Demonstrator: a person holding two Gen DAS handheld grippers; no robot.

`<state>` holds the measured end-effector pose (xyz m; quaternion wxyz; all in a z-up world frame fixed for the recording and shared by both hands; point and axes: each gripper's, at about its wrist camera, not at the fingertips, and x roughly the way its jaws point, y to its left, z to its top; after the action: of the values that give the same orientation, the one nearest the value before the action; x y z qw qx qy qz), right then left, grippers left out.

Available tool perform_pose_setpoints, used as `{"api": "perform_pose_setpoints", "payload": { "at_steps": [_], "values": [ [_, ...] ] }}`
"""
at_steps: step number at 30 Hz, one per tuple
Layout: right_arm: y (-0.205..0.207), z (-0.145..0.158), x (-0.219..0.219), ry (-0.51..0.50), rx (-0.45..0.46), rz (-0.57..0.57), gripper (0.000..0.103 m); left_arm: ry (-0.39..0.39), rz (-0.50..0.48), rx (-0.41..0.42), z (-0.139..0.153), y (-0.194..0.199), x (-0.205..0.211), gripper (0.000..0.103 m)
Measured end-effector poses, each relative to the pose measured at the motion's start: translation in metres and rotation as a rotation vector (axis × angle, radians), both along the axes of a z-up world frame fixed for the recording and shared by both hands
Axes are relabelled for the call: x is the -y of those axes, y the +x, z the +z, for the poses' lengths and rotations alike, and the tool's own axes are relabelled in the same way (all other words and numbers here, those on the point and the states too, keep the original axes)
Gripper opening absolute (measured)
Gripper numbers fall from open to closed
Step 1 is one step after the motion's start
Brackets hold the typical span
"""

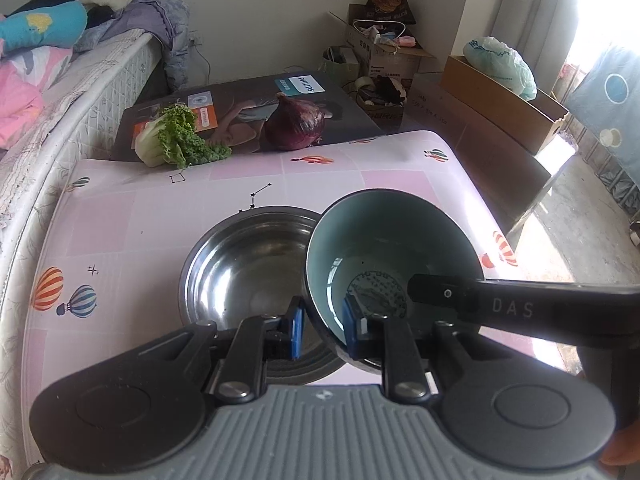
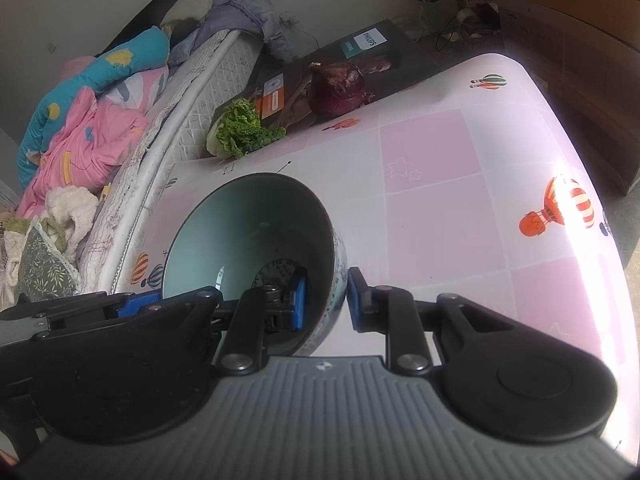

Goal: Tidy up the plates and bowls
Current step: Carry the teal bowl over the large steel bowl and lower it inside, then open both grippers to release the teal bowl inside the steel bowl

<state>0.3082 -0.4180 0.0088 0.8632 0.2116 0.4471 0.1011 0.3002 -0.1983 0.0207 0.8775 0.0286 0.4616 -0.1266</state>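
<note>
Bowl gripped on both sides above a pink tablecloth (image 1: 132, 216).

A steel bowl (image 1: 244, 264) is seen on the cloth, apparently just beside and below the tilted teal bowl (image 1: 384, 236). Its left wall is clamped by the left gripper (image 1: 322, 330), its right wall by the right gripper (image 2: 326, 298).

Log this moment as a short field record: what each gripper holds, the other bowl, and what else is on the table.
left gripper: shut on near-left rim of ceramic bowl
right gripper: shut on the same bowl's right rim
ceramic bowl: teal inside, tilted, held by both
steel bowl: empty, on table, left of ceramic bowl
far edge: lettuce, red onion
</note>
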Motion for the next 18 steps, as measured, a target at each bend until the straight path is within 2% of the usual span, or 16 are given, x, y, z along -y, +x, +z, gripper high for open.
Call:
{"api": "perform_pose_setpoints", "payload": {
  "at_steps": [5, 9, 18],
  "values": [
    [0.020, -0.002, -0.036, -0.004, -0.008, 0.047, 0.020, 0.002, 0.056, -0.015, -0.005, 0.017, -0.033, 0.021],
    [0.037, -0.014, -0.059, -0.011, -0.040, 0.070, 0.020, 0.003, 0.087, -0.037, -0.016, 0.028, -0.051, 0.021],
    [0.055, -0.036, -0.070, -0.077, -0.087, 0.073, 0.020, -0.007, 0.082, -0.111, -0.048, 0.045, -0.060, 0.021]
  ]
}}
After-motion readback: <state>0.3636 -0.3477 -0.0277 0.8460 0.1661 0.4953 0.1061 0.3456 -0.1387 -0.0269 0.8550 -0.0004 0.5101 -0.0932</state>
